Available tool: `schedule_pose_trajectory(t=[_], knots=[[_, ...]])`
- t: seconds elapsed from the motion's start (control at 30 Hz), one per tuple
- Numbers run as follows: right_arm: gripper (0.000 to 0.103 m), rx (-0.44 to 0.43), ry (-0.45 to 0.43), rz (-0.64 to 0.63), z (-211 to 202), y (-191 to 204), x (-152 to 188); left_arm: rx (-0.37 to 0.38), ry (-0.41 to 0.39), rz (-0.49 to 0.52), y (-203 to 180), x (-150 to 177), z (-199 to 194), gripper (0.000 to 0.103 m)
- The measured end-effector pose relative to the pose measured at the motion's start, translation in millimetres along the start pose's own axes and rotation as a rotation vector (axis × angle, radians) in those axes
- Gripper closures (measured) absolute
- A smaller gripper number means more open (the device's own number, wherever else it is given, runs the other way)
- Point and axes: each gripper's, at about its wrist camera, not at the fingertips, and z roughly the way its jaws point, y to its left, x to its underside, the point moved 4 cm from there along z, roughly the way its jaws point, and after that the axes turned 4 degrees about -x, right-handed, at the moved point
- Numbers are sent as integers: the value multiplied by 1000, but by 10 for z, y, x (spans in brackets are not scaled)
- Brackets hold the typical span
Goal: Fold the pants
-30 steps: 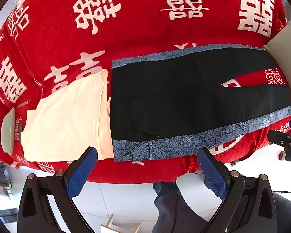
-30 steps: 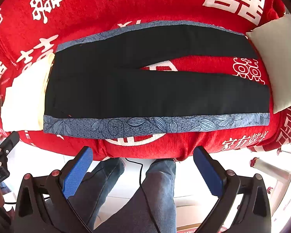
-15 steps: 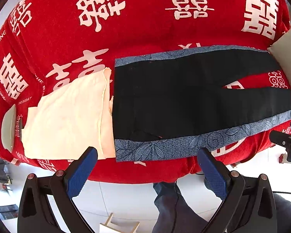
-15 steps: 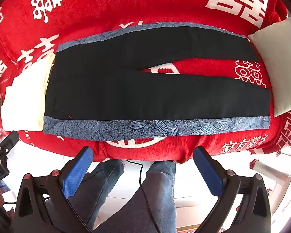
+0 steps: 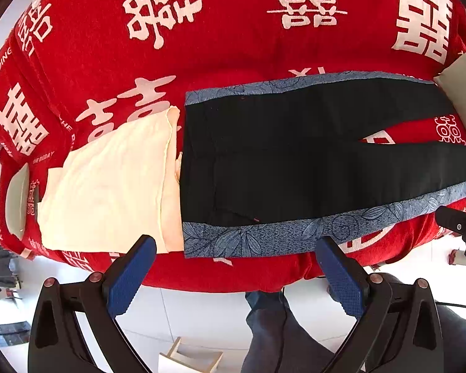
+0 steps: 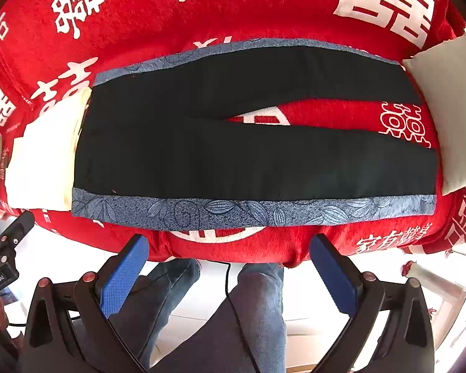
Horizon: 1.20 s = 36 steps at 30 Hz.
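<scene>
Pants [image 5: 295,161], one pair, lie flat beyond both wide, empty tongs [image 5: 236,248] [image 6: 228,245]; one cream cloth [image 5: 108,186] touches the waist, one pillow [image 6: 447,108] by the cuffs.

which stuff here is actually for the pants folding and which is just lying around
For the job:
- black pants with blue leaf side stripes, laid flat
- left gripper, open
- right gripper, open

Lying about:
- cream folded cloth beside the waistband
- pale cushion by the leg ends
- red cover underneath

White 囍 characters across the red cloth [image 5: 233,49], "WEDDING" along its left edge, 家有囍事 on its front edge.
</scene>
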Motion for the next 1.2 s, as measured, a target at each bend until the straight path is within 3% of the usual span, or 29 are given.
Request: schedule_pose_trajectory(t=[0.43,0.53,0.7,0.83,1.0,1.07,1.1,1.2], knots=[[0,-67,51,-65,-3,-296,-113,-77,78,-144,-117,90,-6,0],[0,-98,76,-66,61,-379,-111,-63,99,-203,-146,149,29,0],[0,-183,98,-28,194,-376,-34,39,119,-288,-94,265,151,0],[0,-336,86,46,380,-198,53,155,115,-359,75,402,495,0],[0,-548,103,161,867,188,257,239,133,-422,242,633,1068,0],[0,-610,112,199,1154,358,351,281,139,-435,267,727,1248,17],[1,-625,109,212,1234,404,383,310,149,-439,260,780,1354,21],[23,-649,99,263,1583,536,483,396,179,-452,215,902,1618,24]])
